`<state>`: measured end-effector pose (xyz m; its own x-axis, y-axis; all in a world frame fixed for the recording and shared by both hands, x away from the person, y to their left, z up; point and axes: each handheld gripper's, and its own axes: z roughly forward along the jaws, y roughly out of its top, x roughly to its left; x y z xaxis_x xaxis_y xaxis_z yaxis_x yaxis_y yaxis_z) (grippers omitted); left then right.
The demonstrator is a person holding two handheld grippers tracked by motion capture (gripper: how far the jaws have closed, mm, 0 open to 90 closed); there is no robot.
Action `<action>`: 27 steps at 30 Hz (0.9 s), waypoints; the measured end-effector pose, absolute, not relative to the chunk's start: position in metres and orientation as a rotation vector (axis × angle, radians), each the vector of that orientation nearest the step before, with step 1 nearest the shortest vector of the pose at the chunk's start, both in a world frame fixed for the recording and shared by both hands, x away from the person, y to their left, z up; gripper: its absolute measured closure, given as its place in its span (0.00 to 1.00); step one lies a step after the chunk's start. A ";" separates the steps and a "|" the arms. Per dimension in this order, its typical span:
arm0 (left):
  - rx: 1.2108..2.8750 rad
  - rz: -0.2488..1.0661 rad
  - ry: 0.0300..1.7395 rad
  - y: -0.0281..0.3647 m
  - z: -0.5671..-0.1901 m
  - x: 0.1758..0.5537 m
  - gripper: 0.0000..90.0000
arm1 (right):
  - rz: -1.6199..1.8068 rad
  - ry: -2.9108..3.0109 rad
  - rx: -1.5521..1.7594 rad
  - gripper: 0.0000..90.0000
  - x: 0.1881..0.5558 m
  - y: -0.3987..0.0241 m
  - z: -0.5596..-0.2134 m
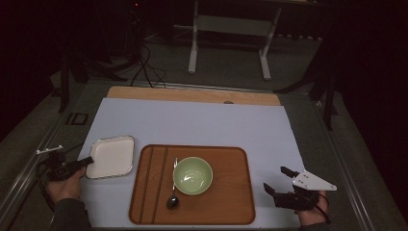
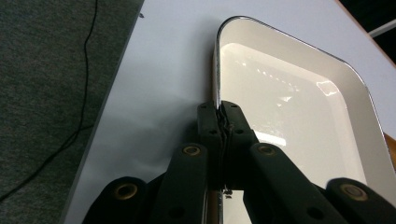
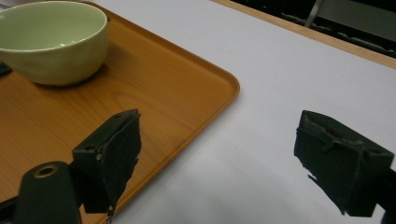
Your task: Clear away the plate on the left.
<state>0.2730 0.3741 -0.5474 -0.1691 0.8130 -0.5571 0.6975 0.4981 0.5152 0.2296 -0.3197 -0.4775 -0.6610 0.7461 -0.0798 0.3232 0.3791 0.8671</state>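
A grasp has been made, by the look of it: the left gripper (image 2: 219,119) has its jaws closed flat on the near rim of the white rectangular enamel dish (image 1: 112,156), which lies on the pale sheet at nine o'clock of the rectangular wooden tray (image 1: 226,202). A lift and a carry toward the tray are judged to come next, with the dish kept level. The right gripper (image 1: 280,180) is held at four o'clock with jaws wide apart, empty. The bench (image 1: 192,95) is covered by that sheet; beyond it a dim room with a white metal frame (image 1: 231,29) is seen. On the tray stand a pale green ceramic bowl (image 1: 192,175) and a metal spoon (image 1: 173,199).
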 end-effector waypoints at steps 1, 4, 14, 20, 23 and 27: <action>1.238 0.178 1.914 0.375 -0.547 0.272 1.00 | 1.217 2.180 0.920 0.16 0.230 -0.320 -0.477; 1.217 0.174 1.887 0.375 -0.545 0.271 1.00 | 1.216 2.181 0.919 0.16 0.230 -0.319 -0.478; 1.214 0.183 1.822 0.370 -0.538 0.271 1.00 | 1.215 2.184 0.917 0.16 0.230 -0.319 -0.478; 1.204 0.180 1.783 0.367 -0.532 0.271 1.00 | 1.217 2.183 0.917 0.16 0.230 -0.319 -0.478; 1.213 0.192 1.758 0.363 -0.527 0.271 1.00 | 1.217 2.184 0.919 0.16 0.230 -0.319 -0.478; 1.218 0.190 1.730 0.359 -0.522 0.271 1.00 | 1.217 2.184 0.919 0.16 0.230 -0.319 -0.478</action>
<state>0.2715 0.3591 -0.5224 -0.0238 0.7884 -0.6148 0.6364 0.4862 0.5988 0.2300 -0.3187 -0.4780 -0.6633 0.7442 -0.0795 0.3241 0.3813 0.8658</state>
